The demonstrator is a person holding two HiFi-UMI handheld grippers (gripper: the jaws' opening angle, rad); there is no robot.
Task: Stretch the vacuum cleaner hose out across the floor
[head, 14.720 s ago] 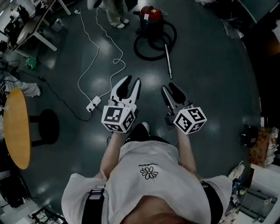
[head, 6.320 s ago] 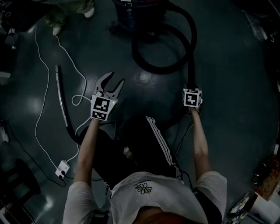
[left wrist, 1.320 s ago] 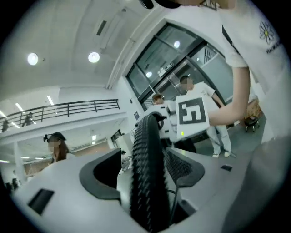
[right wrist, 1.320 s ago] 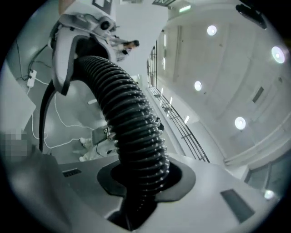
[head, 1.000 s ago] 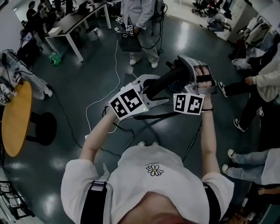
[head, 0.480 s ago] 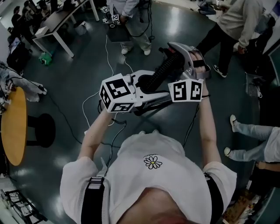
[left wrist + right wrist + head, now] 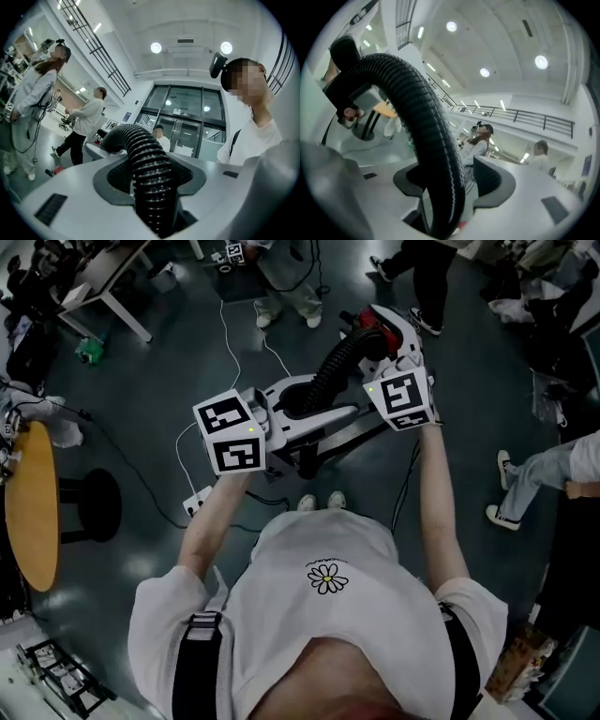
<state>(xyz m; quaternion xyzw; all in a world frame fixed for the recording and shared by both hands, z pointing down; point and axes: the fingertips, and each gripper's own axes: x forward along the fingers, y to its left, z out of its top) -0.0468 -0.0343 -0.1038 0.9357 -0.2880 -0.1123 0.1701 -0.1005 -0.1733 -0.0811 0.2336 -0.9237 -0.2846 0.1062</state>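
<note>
The black ribbed vacuum hose is held up in the air in front of me. My left gripper has it between its jaws, which are closing, and both pads press on the hose. Further up, my right gripper also has the hose between its jaws, which are opening. There the hose leans on the left pad, with a gap to the right pad. In the gripper views, the left gripper and the right gripper both point upward toward the ceiling.
A white cable runs over the dark floor to a power strip. A round wooden table and a black stool stand at the left, a white desk at the top left. People stand at the top and at the right.
The left jaws have come together round the hose. The right jaws, shut on the hose before, have parted. Both grippers have shifted a little with the hose.
</note>
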